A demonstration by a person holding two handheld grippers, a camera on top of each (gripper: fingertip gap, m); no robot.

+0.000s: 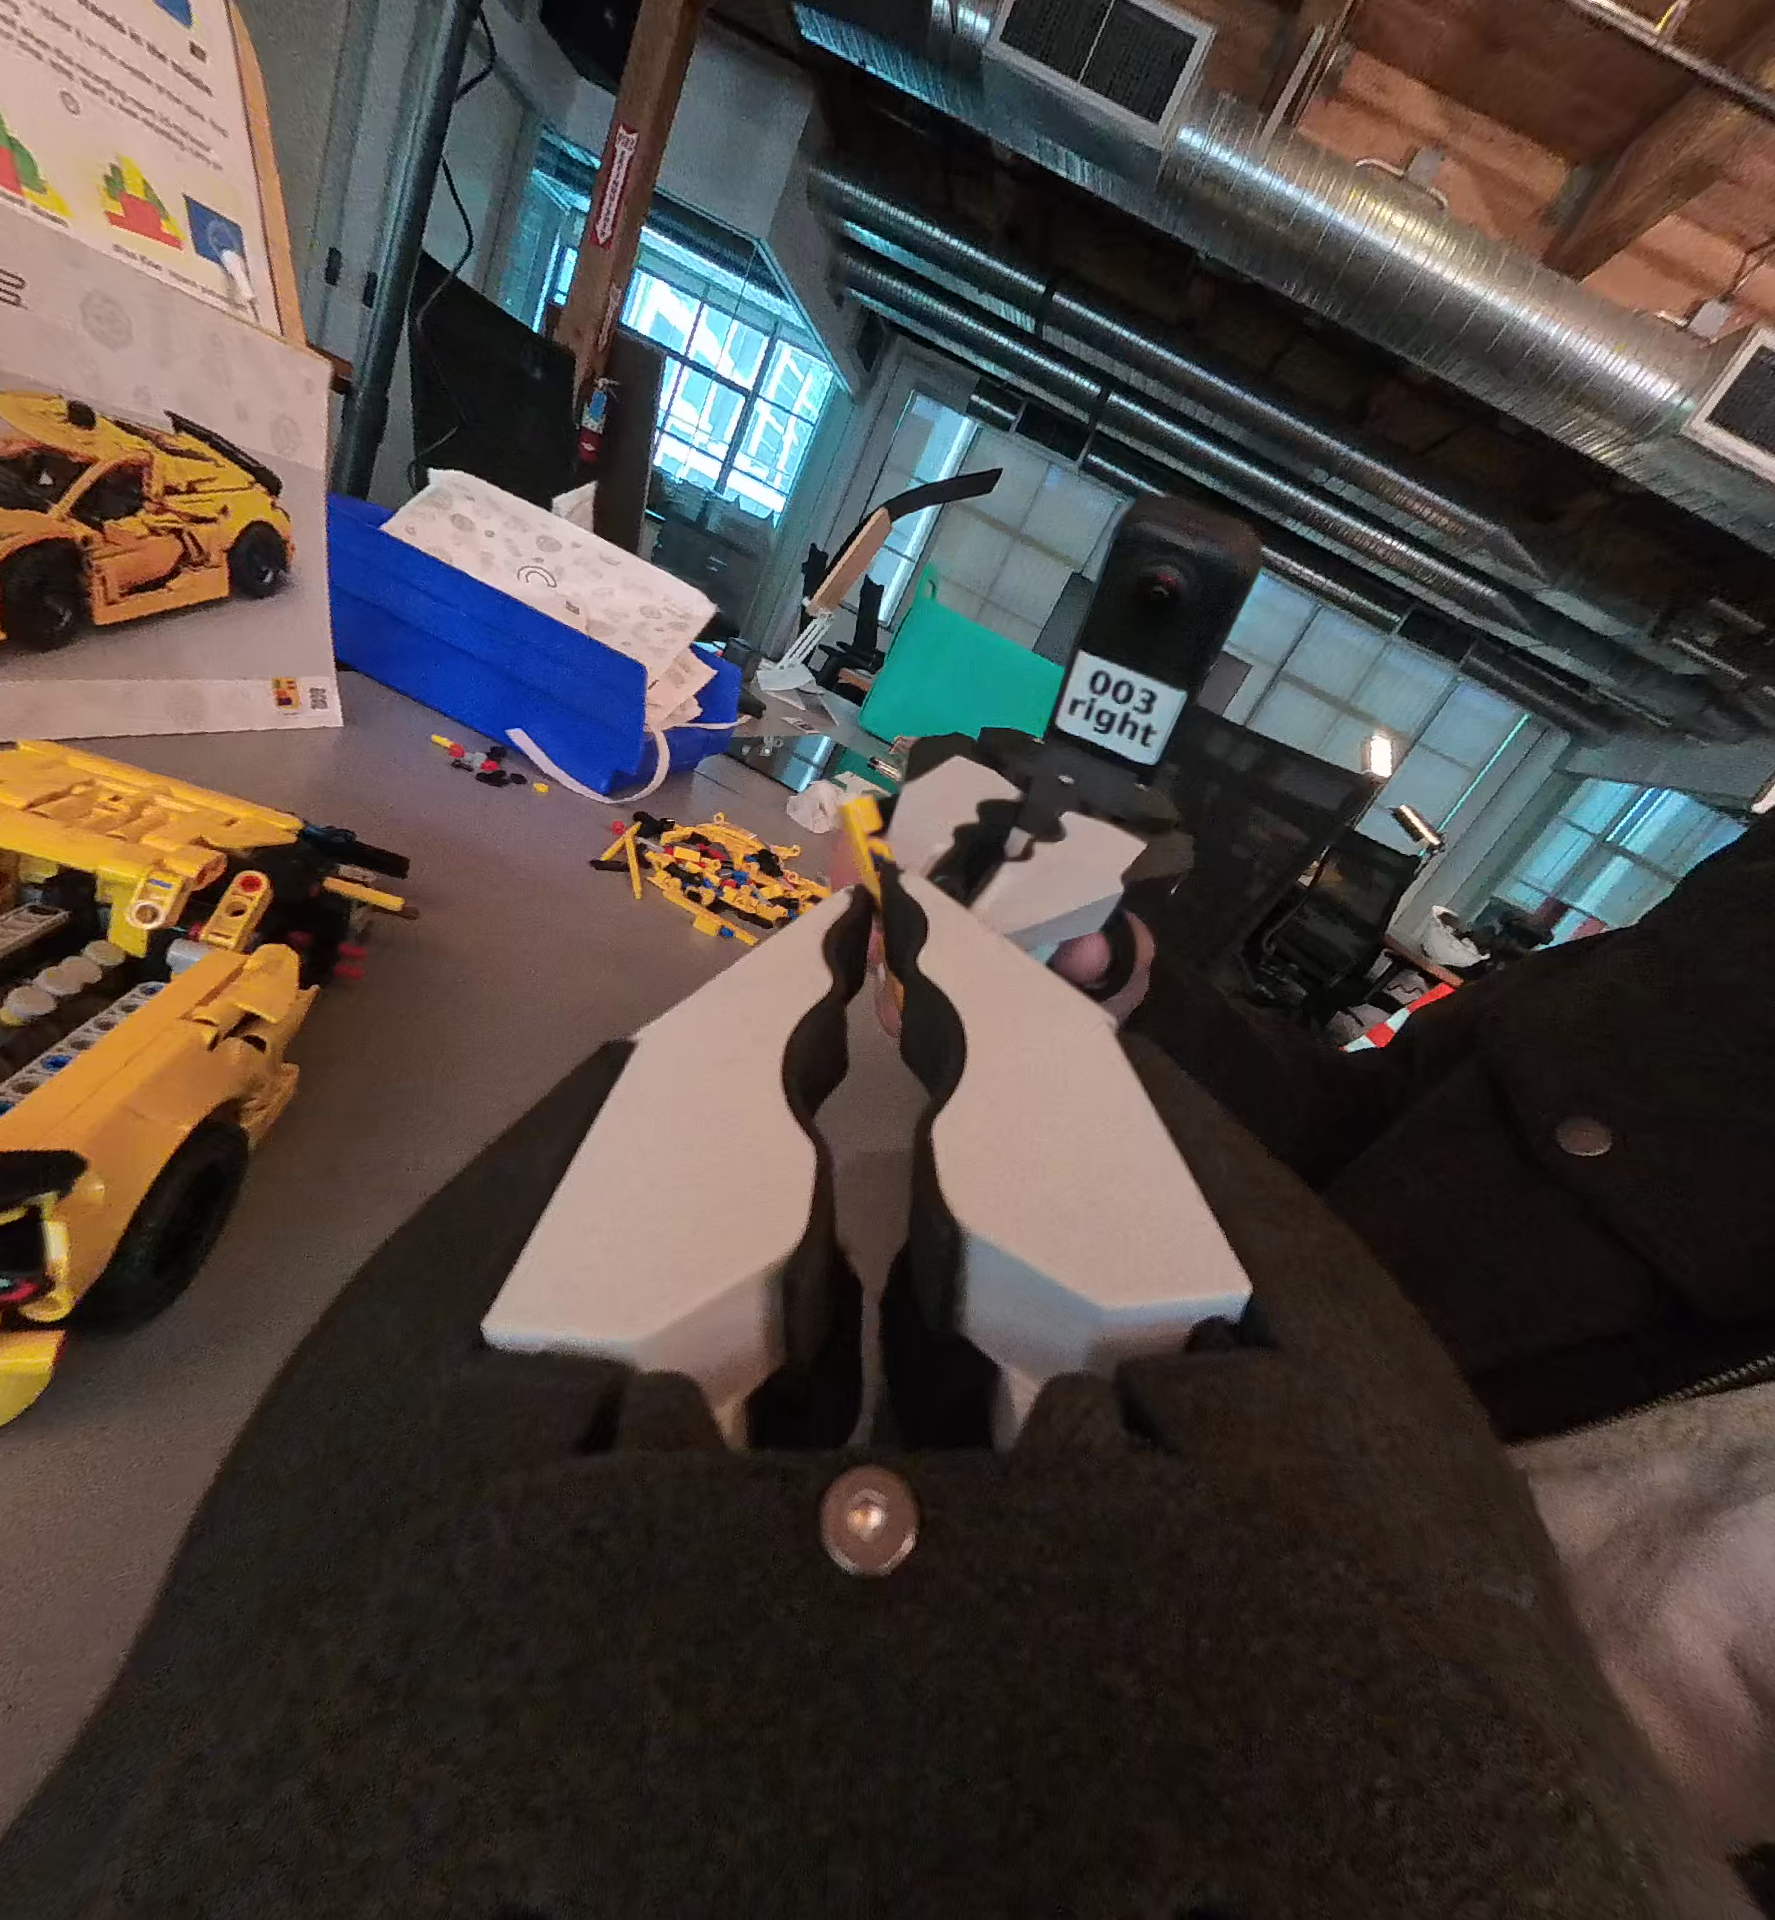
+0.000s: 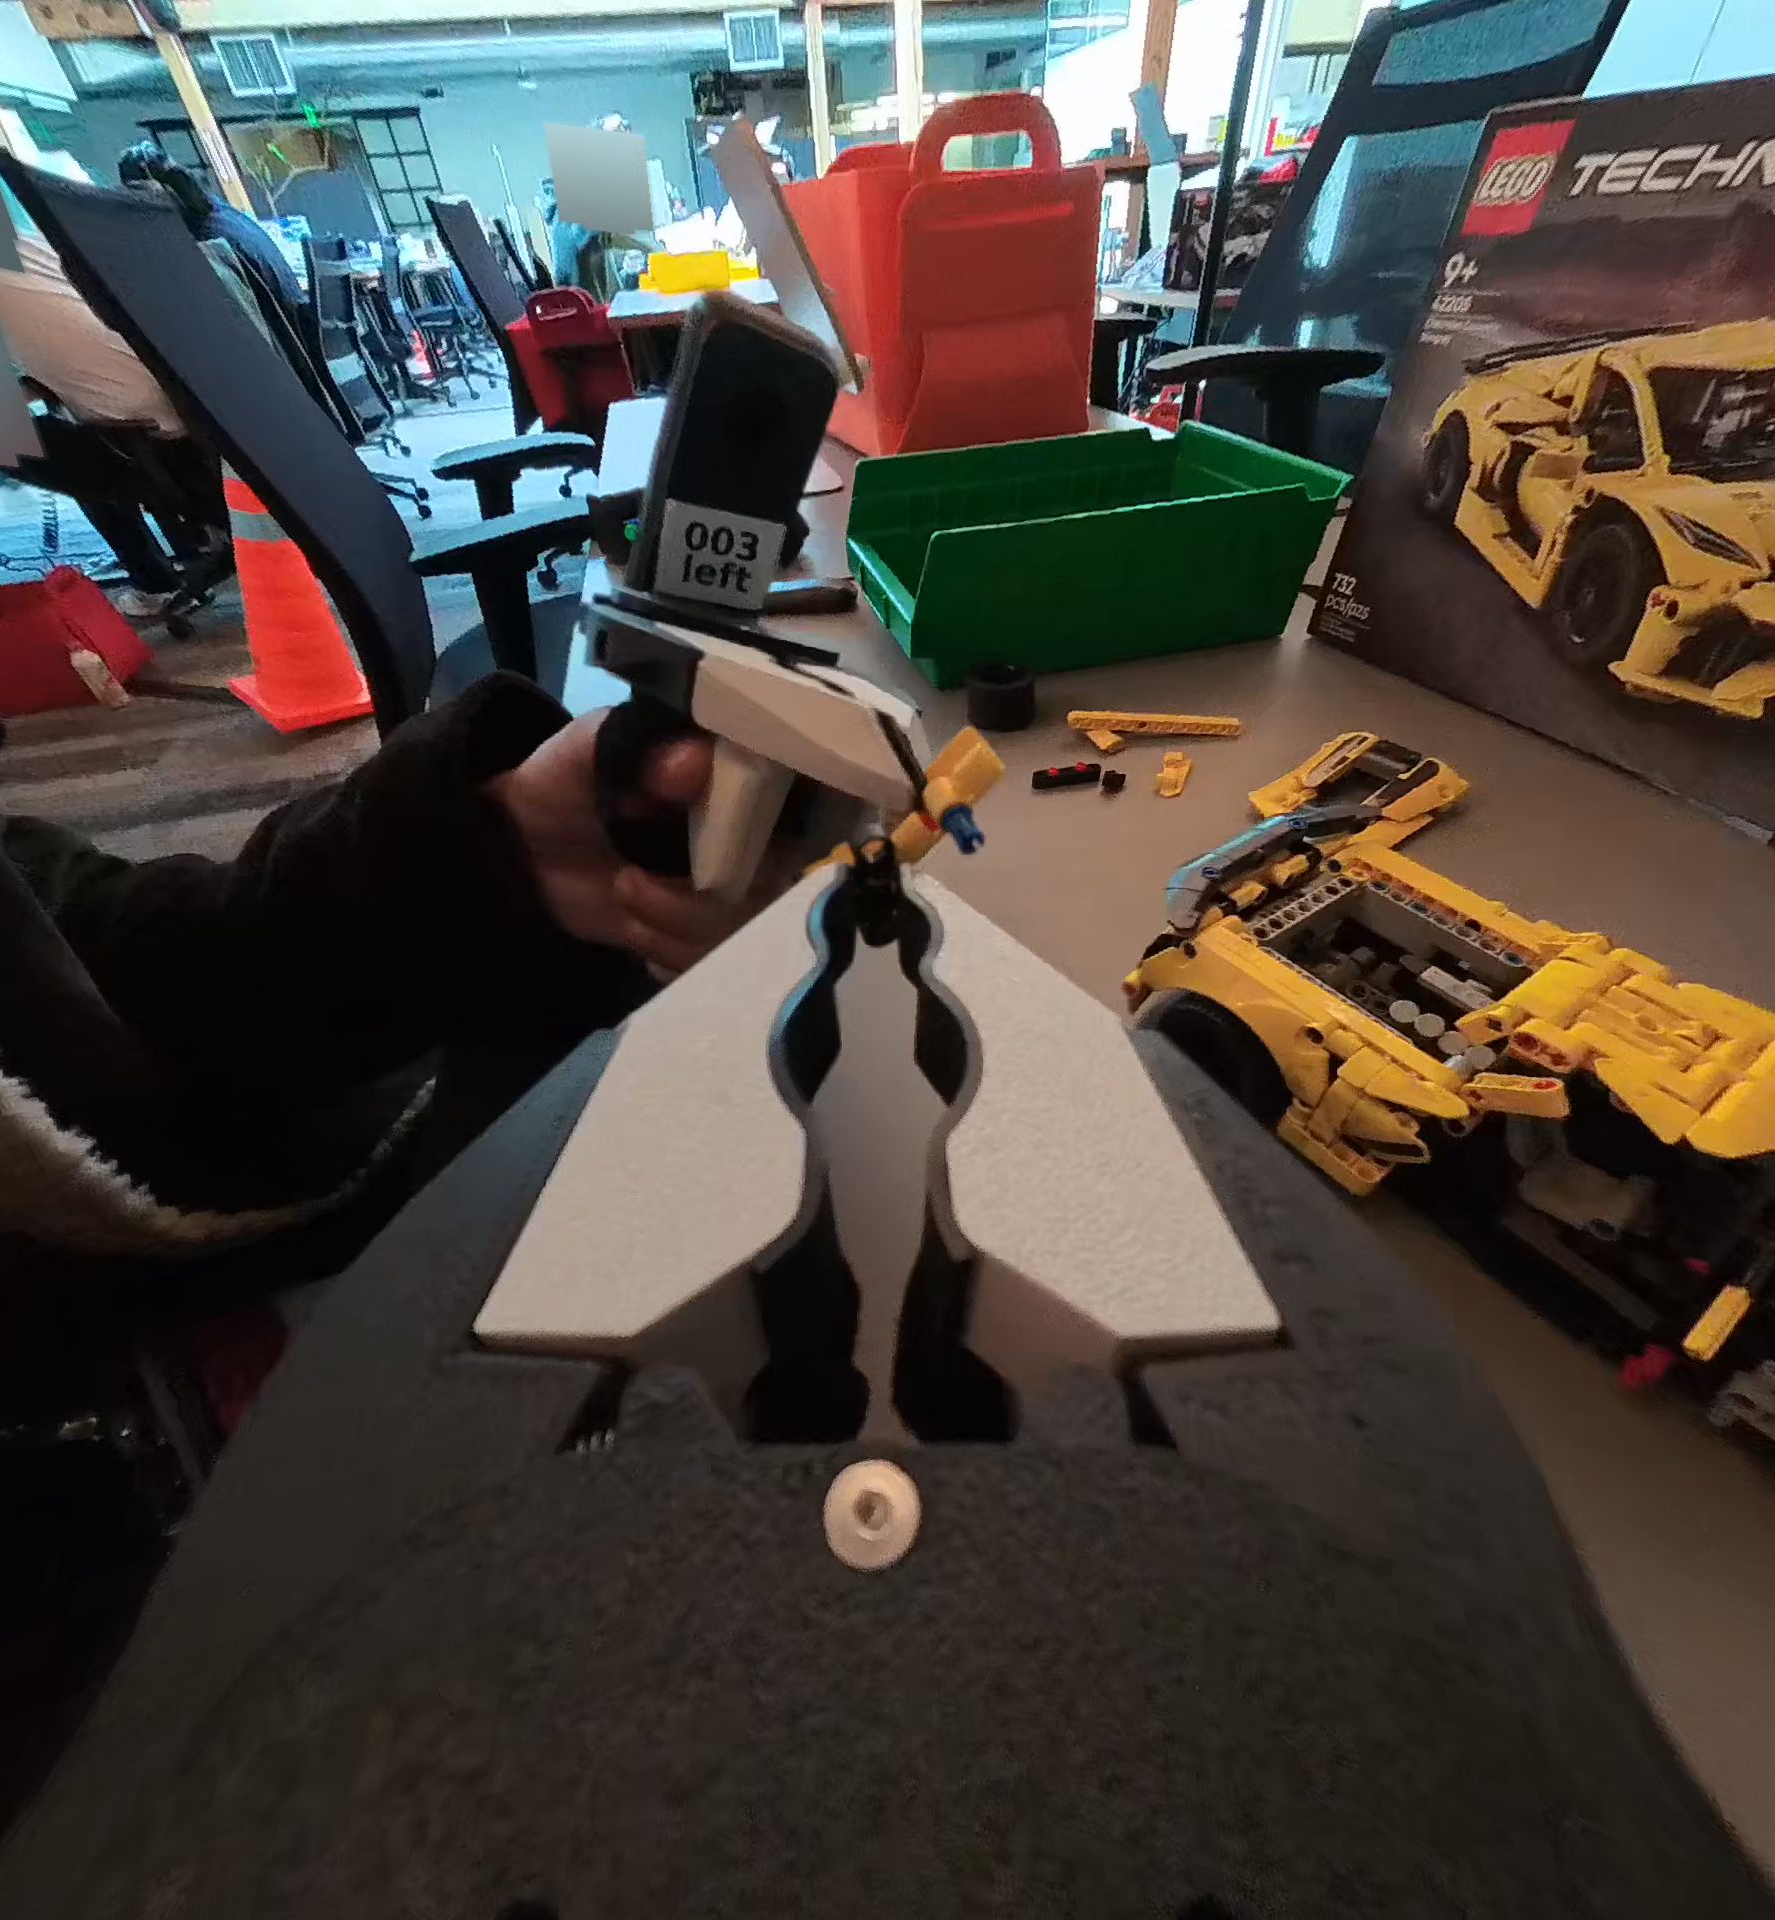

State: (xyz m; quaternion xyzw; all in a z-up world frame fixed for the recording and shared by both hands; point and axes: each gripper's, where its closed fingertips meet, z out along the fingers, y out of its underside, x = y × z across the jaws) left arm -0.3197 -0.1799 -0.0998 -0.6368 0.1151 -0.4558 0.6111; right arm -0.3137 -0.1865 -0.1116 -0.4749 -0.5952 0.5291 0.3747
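- Above the grey worktop [image 2: 1101, 883], a small yellow brick sub-assembly [image 2: 950, 784] is held up between the two grippers, clear of the surface, probably so that both sets of tips can reach it.
- The left gripper [image 1: 878, 904] is seen clenched on the yellow piece [image 1: 862, 831] at its tips; in the right wrist view the same gripper [image 2: 909, 779] is seen pinching the yellow part beside a blue pin [image 2: 964, 826].
- The right gripper [image 2: 875, 894] is closed on a dark, thin part of the same sub-assembly, just below the yellow part.
- A hand [image 2: 592, 831] in a dark sleeve is wrapped around the left gripper's handle.
- Toward the worktop's right edge in the right wrist view, a partly built yellow brick car [image 2: 1465, 1049] is laid with its inner frame exposed, near a loose yellow body panel [image 2: 1361, 790].
- Along the far edge, a green bin [image 2: 1091, 551] and the printed set box [image 2: 1631, 436] are stood, the box upright, perhaps as a reference.
- A pile of loose yellow and black parts [image 1: 717, 873] is spread before a blue bin [image 1: 509, 644] stuffed with paper bags.
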